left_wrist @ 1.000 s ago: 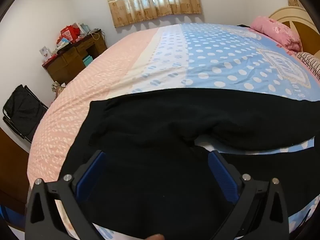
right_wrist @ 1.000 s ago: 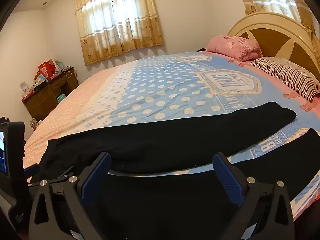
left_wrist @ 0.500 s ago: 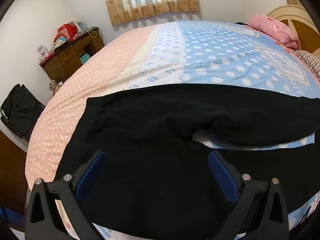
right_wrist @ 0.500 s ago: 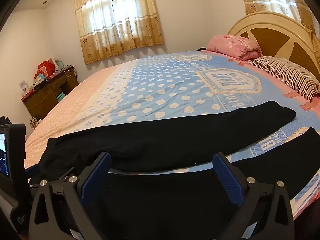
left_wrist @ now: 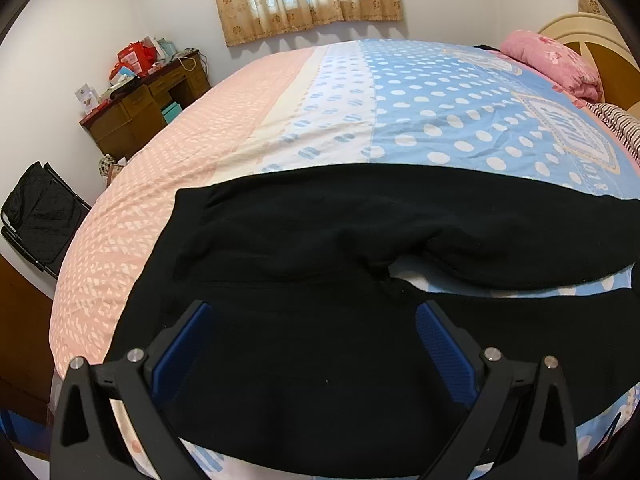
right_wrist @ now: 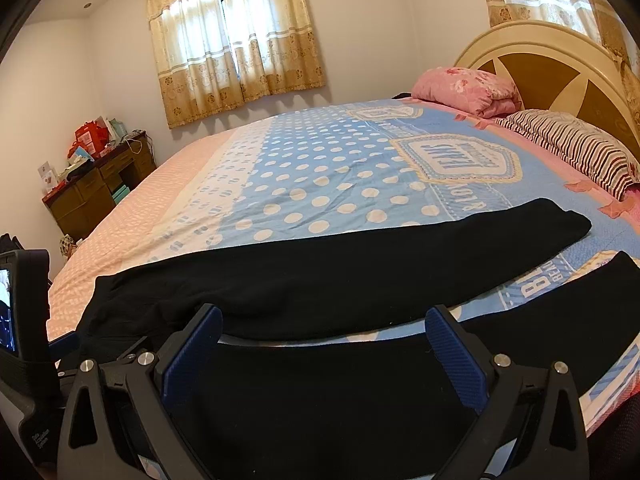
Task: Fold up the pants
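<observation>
Black pants (left_wrist: 304, 240) lie spread flat on the bed, waistband to the left, both legs running right with a gap of sheet between them. They also show in the right wrist view (right_wrist: 340, 272). My left gripper (left_wrist: 312, 312) is open and empty, hovering over the near hip area by the crotch. My right gripper (right_wrist: 324, 320) is open and empty over the near leg (right_wrist: 360, 392). The far leg's cuff (right_wrist: 568, 220) lies near the pillows.
The bed (right_wrist: 320, 168) has a pink and blue dotted sheet. A pink blanket (right_wrist: 464, 84) and a striped pillow (right_wrist: 568, 144) lie by the headboard (right_wrist: 552, 72). A wooden desk (left_wrist: 140, 108) and a black folding chair (left_wrist: 36, 216) stand left of the bed.
My left gripper has risen and pulled back a little, so more of the pants and sheet shows. My right gripper has hardly moved. Both stay open.
</observation>
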Demonstrator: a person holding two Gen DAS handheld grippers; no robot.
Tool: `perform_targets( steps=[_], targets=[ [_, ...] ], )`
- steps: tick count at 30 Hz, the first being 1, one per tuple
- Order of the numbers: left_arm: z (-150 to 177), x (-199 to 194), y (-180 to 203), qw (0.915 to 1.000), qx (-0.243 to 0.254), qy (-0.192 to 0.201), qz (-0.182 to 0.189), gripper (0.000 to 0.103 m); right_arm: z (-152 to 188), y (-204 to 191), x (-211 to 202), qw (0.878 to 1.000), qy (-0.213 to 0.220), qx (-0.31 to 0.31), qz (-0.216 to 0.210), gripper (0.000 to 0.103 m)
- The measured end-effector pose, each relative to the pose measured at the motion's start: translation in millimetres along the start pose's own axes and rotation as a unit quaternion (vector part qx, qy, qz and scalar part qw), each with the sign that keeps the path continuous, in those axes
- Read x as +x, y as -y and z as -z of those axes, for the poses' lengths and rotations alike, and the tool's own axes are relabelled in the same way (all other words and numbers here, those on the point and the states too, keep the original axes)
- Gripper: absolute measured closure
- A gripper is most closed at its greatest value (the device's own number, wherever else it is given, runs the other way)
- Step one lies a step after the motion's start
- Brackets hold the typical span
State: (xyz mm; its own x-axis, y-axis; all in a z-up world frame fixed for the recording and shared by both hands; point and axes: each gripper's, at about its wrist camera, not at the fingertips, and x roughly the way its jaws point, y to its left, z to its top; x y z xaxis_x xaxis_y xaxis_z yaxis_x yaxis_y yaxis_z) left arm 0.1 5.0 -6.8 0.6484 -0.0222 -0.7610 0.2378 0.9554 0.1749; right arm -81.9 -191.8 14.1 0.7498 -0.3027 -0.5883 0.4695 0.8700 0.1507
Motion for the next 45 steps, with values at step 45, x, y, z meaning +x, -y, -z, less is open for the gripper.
perform_targets(
  steps=[45],
  targets=[
    [1.8,0.0,2.8,0.9998,-0.005,-0.014,0.012,0.0,4.0,-3.4,0.5,1.0,-0.006,0.001,-0.002,0.001]
  ],
)
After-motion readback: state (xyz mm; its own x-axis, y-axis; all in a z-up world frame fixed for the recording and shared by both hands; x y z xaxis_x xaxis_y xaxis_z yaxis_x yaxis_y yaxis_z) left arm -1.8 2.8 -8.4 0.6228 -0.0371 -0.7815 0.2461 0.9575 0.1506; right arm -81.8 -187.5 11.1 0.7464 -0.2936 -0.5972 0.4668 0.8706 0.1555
